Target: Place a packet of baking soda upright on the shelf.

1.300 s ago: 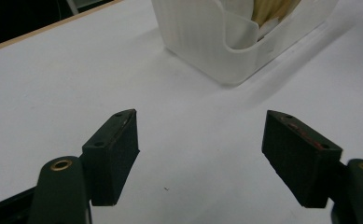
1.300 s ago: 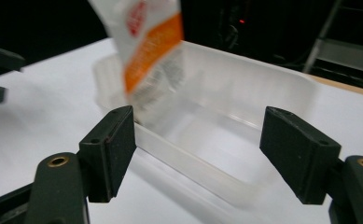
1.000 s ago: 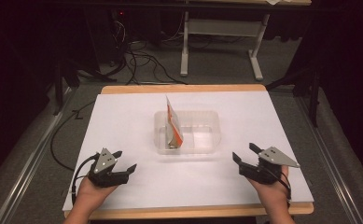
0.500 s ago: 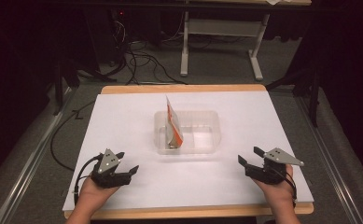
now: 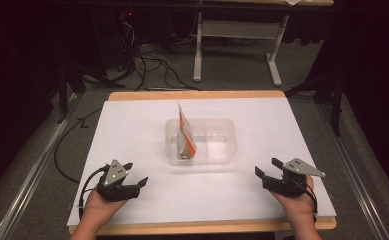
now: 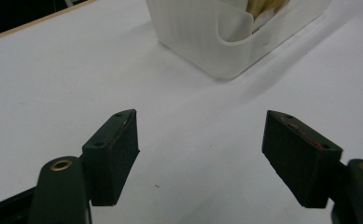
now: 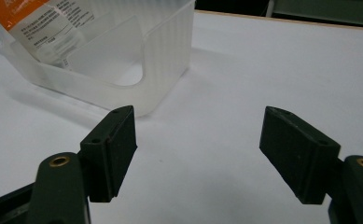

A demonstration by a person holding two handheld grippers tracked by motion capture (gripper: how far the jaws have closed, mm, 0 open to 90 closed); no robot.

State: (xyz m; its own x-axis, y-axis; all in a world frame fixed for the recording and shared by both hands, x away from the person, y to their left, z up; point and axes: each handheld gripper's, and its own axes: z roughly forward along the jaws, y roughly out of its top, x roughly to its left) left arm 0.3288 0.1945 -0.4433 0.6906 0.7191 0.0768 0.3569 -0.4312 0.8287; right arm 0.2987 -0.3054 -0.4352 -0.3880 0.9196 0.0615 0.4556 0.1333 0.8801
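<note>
**Both grippers spread, resting near the table's near edge**

High view: clear, rectangular plastic tub [image 5: 202, 141] at mid-table on the white table cover [image 5: 132, 125], ahead of and between the two tools, well apart from each. Orange-and-white printed pouch [image 5: 185, 132] standing tilted inside the tub's left end, top edge above the rim. Left gripper [image 5: 134, 175], black with a grey three-cornered plate, held low at the near left, tub ahead and to its right. Right gripper [image 5: 266, 168], same build, held low at the near right, tub ahead and to its left. Dark floor with cables and a grey table frame beyond the far edge.

Left gripper view: jaws wide apart, nothing between them but bare cover; ribbed corner of the tub [image 6: 216, 42] ahead, slightly right; pouch contents seen dimly through the wall, print not legible.

Right gripper view: jaws likewise wide apart and empty; tub [image 7: 123, 70] ahead and left, with a curved cut-out in an inner wall; pouch [image 7: 44, 23] lettering and orange band visible through the plastic, too small to read.
</note>
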